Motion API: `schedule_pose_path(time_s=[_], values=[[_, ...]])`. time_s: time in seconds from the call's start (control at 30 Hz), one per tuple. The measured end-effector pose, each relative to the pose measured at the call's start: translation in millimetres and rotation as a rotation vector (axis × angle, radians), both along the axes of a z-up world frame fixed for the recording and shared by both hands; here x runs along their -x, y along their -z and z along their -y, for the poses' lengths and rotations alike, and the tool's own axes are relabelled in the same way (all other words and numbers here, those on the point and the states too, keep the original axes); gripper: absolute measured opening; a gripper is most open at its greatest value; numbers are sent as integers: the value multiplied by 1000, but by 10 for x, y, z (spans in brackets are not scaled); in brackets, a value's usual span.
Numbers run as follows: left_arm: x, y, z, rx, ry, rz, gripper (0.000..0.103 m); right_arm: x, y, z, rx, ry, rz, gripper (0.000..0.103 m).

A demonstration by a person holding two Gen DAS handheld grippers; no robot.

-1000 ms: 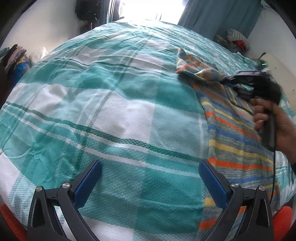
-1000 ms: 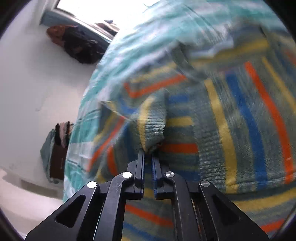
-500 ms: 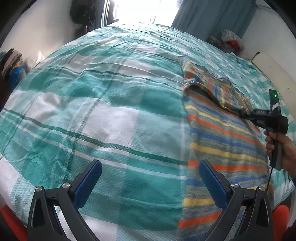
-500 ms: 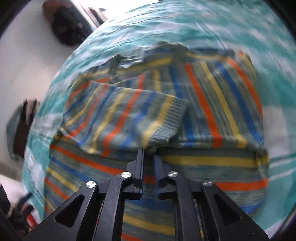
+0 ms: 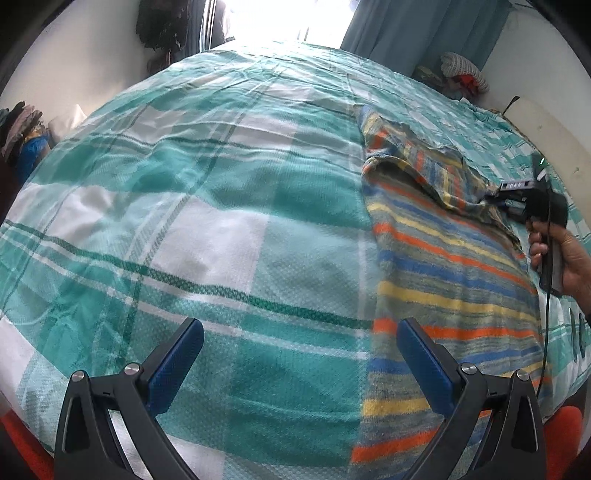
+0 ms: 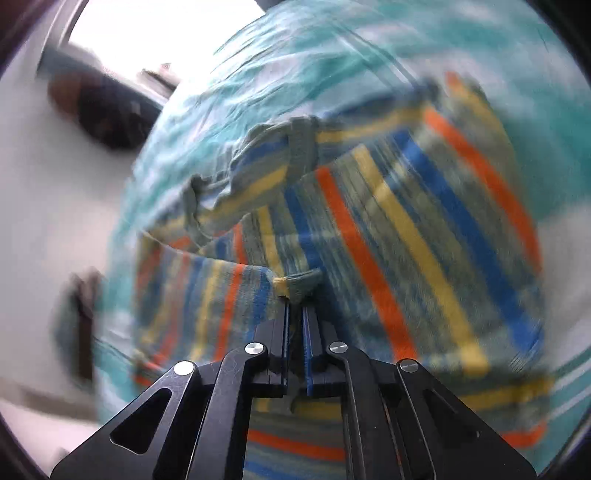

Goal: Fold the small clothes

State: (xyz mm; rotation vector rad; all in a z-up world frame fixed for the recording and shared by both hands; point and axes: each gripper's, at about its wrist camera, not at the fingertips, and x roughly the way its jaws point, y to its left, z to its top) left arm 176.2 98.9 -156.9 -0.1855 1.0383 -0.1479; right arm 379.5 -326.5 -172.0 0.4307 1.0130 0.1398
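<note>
A bed (image 5: 221, 221) fills most of the room, spread with a teal and white checked cover crossed by thin dark green lines. Beyond its far edge a bright window (image 5: 277, 18) lets in strong daylight, with a blue-grey curtain (image 5: 417, 33) hanging to its right and dark clothes (image 5: 162, 26) hanging on the white wall (image 5: 85, 62) to its left. More clothes are piled at the bed's left side (image 5: 22, 129) and in its far right corner (image 5: 458, 74).

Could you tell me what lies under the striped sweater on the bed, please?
The striped sweater lies on the teal checked bedspread, its sleeve folded over its body, cuff pinched by the right tongs. Anything beneath is hidden.
</note>
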Motion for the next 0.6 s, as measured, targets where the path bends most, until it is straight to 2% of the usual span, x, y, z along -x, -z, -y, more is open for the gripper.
schedule_pose_path(time_s=[0.07, 0.13, 0.17, 0.27, 0.33, 0.37, 0.43, 0.47, 0.5, 0.57, 0.6], values=[[15, -18, -2, -1, -6, 14, 103, 22, -311, -155, 111, -41, 130, 4], [5, -11, 29, -2, -5, 18, 103, -17, -393, -204, 214, -34, 186, 5], [-10, 3, 59, -2, 4, 11, 103, -95, -325, -233, 284, -38, 175, 10], [-24, -21, 178, -21, 41, 7, 102, -263, 13, -141, 341, -31, 31, 61], [18, -116, 230, -33, 62, 41, 102, -109, -81, -91, 354, 6, 74, 58], [49, -181, 273, -43, 74, 69, 102, 50, -208, -84, 322, 11, 116, 57], [60, -228, 377, -45, 110, 89, 102, 277, -344, -165, 247, -62, 142, 54], [56, -229, 434, -40, 130, 88, 102, 465, -385, -289, 178, -146, 133, 54], [57, -229, 500, -37, 149, 85, 102, 608, -382, -337, 151, -186, 118, 54], [133, -183, 669, -39, 211, 86, 102, 1021, -301, -601, 133, -285, 62, 54], [198, -126, 758, -66, 251, 73, 102, 1238, -225, -686, 150, -319, 26, 54]])
